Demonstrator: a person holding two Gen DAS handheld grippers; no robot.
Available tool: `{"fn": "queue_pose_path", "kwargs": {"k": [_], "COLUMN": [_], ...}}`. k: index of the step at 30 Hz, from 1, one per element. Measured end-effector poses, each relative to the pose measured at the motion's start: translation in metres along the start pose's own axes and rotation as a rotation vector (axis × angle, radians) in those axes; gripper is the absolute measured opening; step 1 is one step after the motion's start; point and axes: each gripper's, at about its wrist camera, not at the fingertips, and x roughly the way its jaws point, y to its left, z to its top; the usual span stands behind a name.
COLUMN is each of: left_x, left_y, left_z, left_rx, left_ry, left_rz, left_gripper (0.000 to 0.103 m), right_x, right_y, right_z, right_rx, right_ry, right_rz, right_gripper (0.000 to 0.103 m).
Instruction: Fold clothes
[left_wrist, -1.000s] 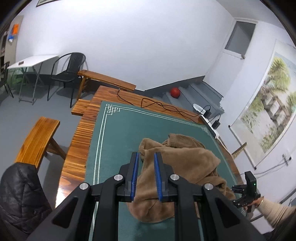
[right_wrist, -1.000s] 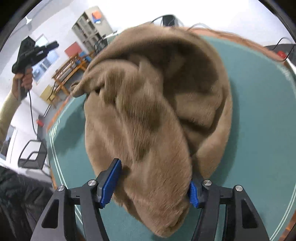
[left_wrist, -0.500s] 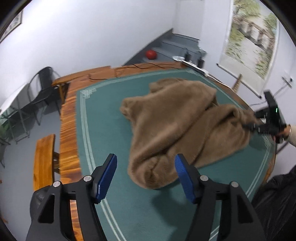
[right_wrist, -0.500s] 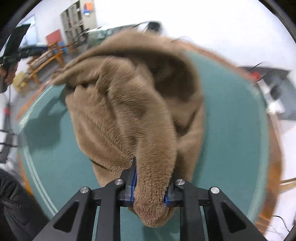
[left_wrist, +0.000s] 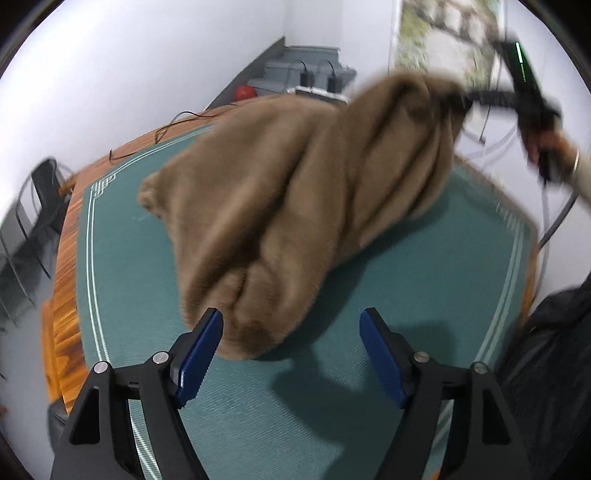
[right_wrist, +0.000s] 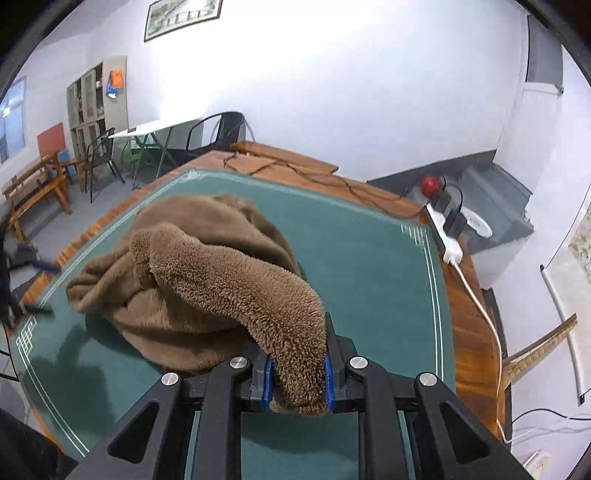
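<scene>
A brown fleece garment (left_wrist: 295, 192) lies bunched on the green table mat (left_wrist: 424, 280). My right gripper (right_wrist: 298, 373) is shut on one fleecy end (right_wrist: 258, 295) and holds it above the mat; in the left wrist view that gripper (left_wrist: 458, 99) is at the upper right, lifting the garment's far end. My left gripper (left_wrist: 291, 350) hangs just over the garment's near end with its jaws opening. Its left blue pad (left_wrist: 199, 350) is at the fabric's edge, not pressing on it.
The mat covers a wooden table (right_wrist: 469, 325) with a white power strip (right_wrist: 443, 236) and cables at the far edge. A red ball (right_wrist: 430, 182) lies beyond. Chairs (right_wrist: 218, 133), benches and a white folding table stand in the room. A dark jacket (left_wrist: 554, 350) is at right.
The right gripper shut on the garment's end and lifted it. The left gripper opened wide, rolled and sank toward the garment's near end.
</scene>
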Motion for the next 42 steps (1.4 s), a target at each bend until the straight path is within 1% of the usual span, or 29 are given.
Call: {"fn": "queue_pose_path", "kwargs": {"k": [2, 6, 8, 9, 10, 11, 12, 13, 14, 16, 17, 18, 19, 21, 23, 24, 27, 28, 29, 31, 32, 33, 35, 37, 40, 42], "left_x": [0.016, 0.038, 0.046, 0.047, 0.048, 0.048, 0.049, 0.049, 0.047, 0.04, 0.033, 0.027, 0.021, 0.002, -0.017, -0.026, -0.053, -0.059, -0.066, -0.08, -0.09, -0.095, -0.104, -0.118, -0.133, -0.137], "left_y": [-0.013, -0.022, -0.018, -0.015, -0.012, -0.009, -0.006, -0.004, -0.001, 0.003, 0.003, 0.003, 0.003, 0.001, 0.004, 0.008, 0.018, 0.021, 0.024, 0.031, 0.034, 0.039, 0.048, 0.05, 0.056, 0.061], "left_z": [-0.004, -0.001, 0.004, 0.007, 0.011, 0.014, 0.017, 0.021, 0.025, 0.031, 0.036, 0.039, 0.042, 0.052, 0.062, 0.067, 0.082, 0.086, 0.09, 0.097, 0.101, 0.104, 0.108, 0.108, 0.108, 0.108], "left_rx": [0.045, 0.123, 0.134, 0.127, 0.121, 0.115, 0.109, 0.096, 0.083, 0.059, 0.042, 0.03, 0.023, 0.008, -0.015, -0.031, -0.077, -0.097, -0.116, -0.153, -0.171, -0.182, -0.203, -0.208, -0.205, -0.211], "left_ry": [0.007, -0.008, -0.01, -0.007, -0.004, -0.001, 0.003, 0.017, 0.02, 0.013, 0.001, -0.013, -0.029, -0.083, -0.134, -0.159, -0.232, -0.251, -0.271, -0.312, -0.334, -0.348, -0.377, -0.399, -0.416, -0.415], "left_rz": [0.068, 0.224, 0.267, 0.259, 0.25, 0.242, 0.233, 0.224, 0.213, 0.187, 0.179, 0.175, 0.171, 0.17, 0.181, 0.191, 0.221, 0.226, 0.232, 0.241, 0.248, 0.253, 0.264, 0.28, 0.31, 0.316], "left_gripper": [0.08, 0.08, 0.08, 0.079, 0.076, 0.061, 0.039, 0.029, 0.021, 0.017, 0.014, 0.014, 0.014, 0.013, 0.013, 0.013, 0.012, 0.012, 0.012, 0.012, 0.012, 0.012, 0.012, 0.012, 0.012, 0.012], "right_x": [0.001, 0.004, -0.003, -0.005, -0.008, -0.011, -0.015, -0.02, -0.027, -0.042, -0.051, -0.062, -0.077, -0.096, -0.101, -0.103, -0.09, -0.082, -0.074, -0.056, -0.047, -0.039, -0.021, -0.003, 0.022, 0.038], "right_y": [0.005, 0.008, 0.009, 0.01, 0.011, 0.011, 0.012, 0.012, 0.014, 0.015, 0.016, 0.014, 0.009, -0.004, -0.014, -0.019, -0.029, -0.029, -0.029, -0.029, -0.028, -0.026, -0.023, -0.022, -0.019, -0.02], "right_z": [0.009, 0.029, 0.038, 0.041, 0.044, 0.046, 0.047, 0.048, 0.048, 0.051, 0.053, 0.055, 0.06, 0.07, 0.076, 0.074, 0.063, 0.055, 0.048, 0.032, 0.023, 0.015, 0.001, -0.007, -0.016, -0.016], "right_rx": [-0.007, -0.017, -0.016, -0.015, -0.012, -0.01, -0.011, -0.014, -0.023, -0.039, -0.045, -0.042, -0.024, 0.014, 0.022, 0.029, 0.044, 0.04, 0.036, 0.032, 0.029, 0.022, 0.01, 0.004, -0.014, -0.01], "right_ry": [-0.018, -0.06, -0.083, -0.094, -0.107, -0.121, -0.137, -0.155, -0.181, -0.233, -0.263, -0.308, -0.357, -0.394, -0.388, -0.396, -0.325, -0.294, -0.262, -0.193, -0.166, -0.147, -0.095, -0.037, 0.016, 0.036], "right_rz": [-0.01, -0.036, -0.052, -0.059, -0.07, -0.082, -0.1, -0.121, -0.154, -0.224, -0.262, -0.314, -0.362, -0.383, -0.31, -0.258, -0.12, -0.09, -0.062, -0.011, 0.012, 0.028, 0.055, 0.108, 0.146, 0.19], "right_gripper": [0.021, 0.021, 0.021, 0.021, 0.021, 0.021, 0.021, 0.021, 0.021, 0.021, 0.017, 0.012, 0.012, 0.012, 0.012, 0.013, 0.013, 0.015, 0.021, 0.051, 0.081, 0.087, 0.087, 0.087, 0.087, 0.087]}}
